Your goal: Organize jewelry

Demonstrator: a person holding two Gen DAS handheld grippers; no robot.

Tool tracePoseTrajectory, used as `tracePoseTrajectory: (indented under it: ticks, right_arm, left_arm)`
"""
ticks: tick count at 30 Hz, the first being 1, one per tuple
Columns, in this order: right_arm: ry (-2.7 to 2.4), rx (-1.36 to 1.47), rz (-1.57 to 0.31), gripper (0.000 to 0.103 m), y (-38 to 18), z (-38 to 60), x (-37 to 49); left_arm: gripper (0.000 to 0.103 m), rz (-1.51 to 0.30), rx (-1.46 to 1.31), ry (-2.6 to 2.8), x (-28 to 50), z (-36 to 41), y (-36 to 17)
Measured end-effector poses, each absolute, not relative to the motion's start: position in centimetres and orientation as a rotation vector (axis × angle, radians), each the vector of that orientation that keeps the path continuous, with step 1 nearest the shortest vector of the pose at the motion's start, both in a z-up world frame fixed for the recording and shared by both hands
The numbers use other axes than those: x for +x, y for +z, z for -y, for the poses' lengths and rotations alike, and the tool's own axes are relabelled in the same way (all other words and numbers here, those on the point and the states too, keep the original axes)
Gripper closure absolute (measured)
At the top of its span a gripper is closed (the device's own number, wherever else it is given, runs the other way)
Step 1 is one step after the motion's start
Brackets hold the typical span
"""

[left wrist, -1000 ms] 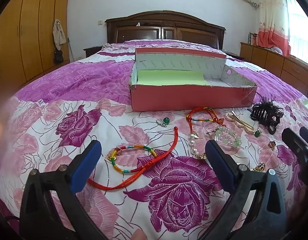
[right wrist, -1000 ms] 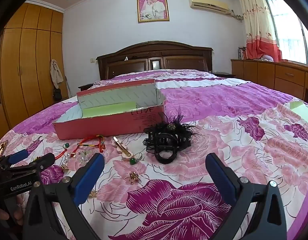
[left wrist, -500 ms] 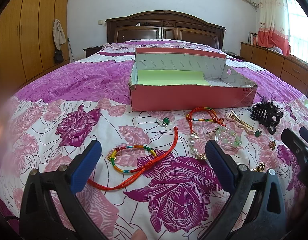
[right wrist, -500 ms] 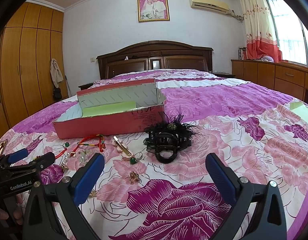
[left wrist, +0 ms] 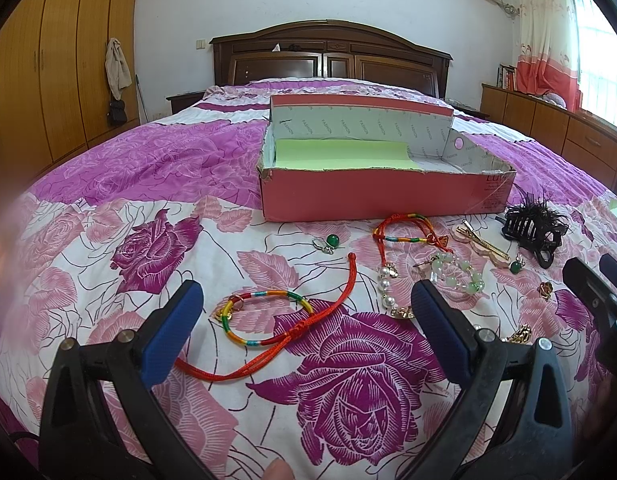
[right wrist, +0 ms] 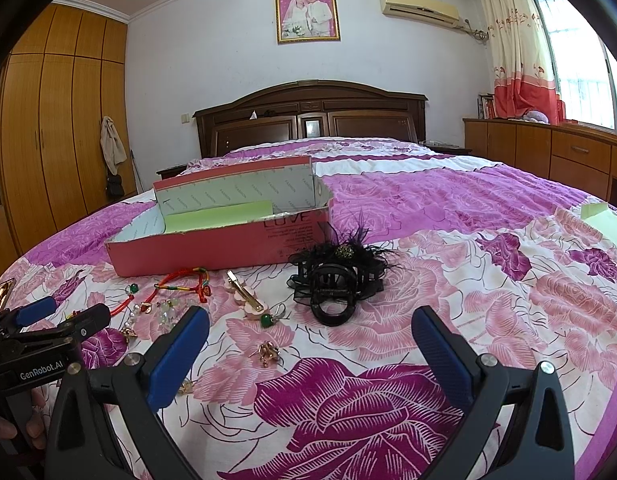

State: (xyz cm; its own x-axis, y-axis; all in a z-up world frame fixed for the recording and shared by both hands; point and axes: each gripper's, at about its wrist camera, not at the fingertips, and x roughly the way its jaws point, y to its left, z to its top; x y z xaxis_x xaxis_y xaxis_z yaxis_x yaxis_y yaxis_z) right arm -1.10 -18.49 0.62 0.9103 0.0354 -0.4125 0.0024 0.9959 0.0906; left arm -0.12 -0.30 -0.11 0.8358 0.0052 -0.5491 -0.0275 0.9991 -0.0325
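An open pink box [left wrist: 372, 196] with a green sheet inside sits on the floral bedspread; it also shows in the right wrist view [right wrist: 212, 246]. Jewelry lies in front of it: a rainbow bracelet [left wrist: 264, 320], a red cord [left wrist: 308, 328], a pearl strand [left wrist: 386, 286], a green bead bracelet [left wrist: 456, 270], a gold hair clip [left wrist: 482, 242] and a black feathered claw clip [right wrist: 336, 280]. My left gripper [left wrist: 302, 312] is open and empty over the rainbow bracelet. My right gripper [right wrist: 310, 340] is open and empty in front of the claw clip.
Green stone earrings [left wrist: 328, 242] [right wrist: 268, 318] and a small gold earring [right wrist: 268, 352] lie among the pieces. A dark wooden headboard [right wrist: 308, 116] stands at the far end, wardrobes [right wrist: 60, 128] at left, a low cabinet [right wrist: 548, 152] at right.
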Motion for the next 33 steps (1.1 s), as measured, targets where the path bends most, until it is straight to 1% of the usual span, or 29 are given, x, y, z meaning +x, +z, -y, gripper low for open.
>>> tracePoseTrajectory:
  ticks: [33]
  right_arm:
    - [0.021,0.081,-0.429,0.000,1.09,18.26,-1.11]
  left_arm:
    - [0.006,-0.588,-0.038,0.016,0.35,0.22,0.51]
